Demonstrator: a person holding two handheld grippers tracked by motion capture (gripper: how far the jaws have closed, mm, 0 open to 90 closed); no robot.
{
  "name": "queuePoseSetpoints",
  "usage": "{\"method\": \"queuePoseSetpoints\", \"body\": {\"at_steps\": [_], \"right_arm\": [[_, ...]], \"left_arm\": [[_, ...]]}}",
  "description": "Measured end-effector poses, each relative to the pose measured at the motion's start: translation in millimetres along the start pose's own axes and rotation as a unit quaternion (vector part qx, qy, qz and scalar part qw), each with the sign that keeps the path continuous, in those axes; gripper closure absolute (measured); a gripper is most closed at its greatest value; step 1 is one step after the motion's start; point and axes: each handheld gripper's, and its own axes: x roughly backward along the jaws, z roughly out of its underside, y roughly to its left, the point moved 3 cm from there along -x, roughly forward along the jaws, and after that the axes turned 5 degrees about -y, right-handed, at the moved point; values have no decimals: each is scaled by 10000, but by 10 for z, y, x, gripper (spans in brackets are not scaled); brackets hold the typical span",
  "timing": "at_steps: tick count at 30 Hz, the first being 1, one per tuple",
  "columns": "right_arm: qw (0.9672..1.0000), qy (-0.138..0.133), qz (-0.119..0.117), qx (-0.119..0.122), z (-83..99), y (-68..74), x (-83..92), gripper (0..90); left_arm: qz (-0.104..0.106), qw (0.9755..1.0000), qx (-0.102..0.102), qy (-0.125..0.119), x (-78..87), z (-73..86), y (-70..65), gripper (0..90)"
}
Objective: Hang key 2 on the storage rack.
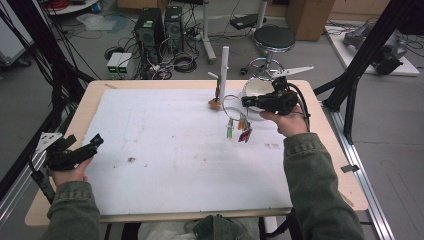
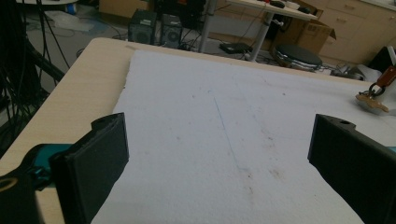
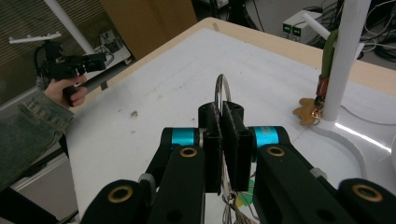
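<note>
Jaws of the right gripper (image 3: 223, 140) pinch a metal key ring (image 3: 223, 91), its coloured tags (image 1: 242, 131) hanging above the white mat (image 1: 175, 160), near the white post (image 1: 223, 70). Left gripper (image 2: 217, 154) rests wide apart at the table's left edge, empty.

No legible text, label, brand, number or sign anywhere; small marks on the white sheet (image 1: 272, 146) at four o'clock too blurred to read.
</note>
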Motion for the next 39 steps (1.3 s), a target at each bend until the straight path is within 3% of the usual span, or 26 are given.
{"method": "queuePoseSetpoints", "body": {"at_steps": [16,25,39], "right_arm": [[9997,-103,124,-169,-247,-14,-79,867],[9989,-248,194,-336,-340,-77,-145,867],[9982,-192,363,-428,-482,-206,-260,867]], "left_arm": [[9,10000,20,-21,12,-2,5,56],[27,10000,46,-47,11,-3,10,56],[25,10000,36,-10,10,3,14,56]]}}
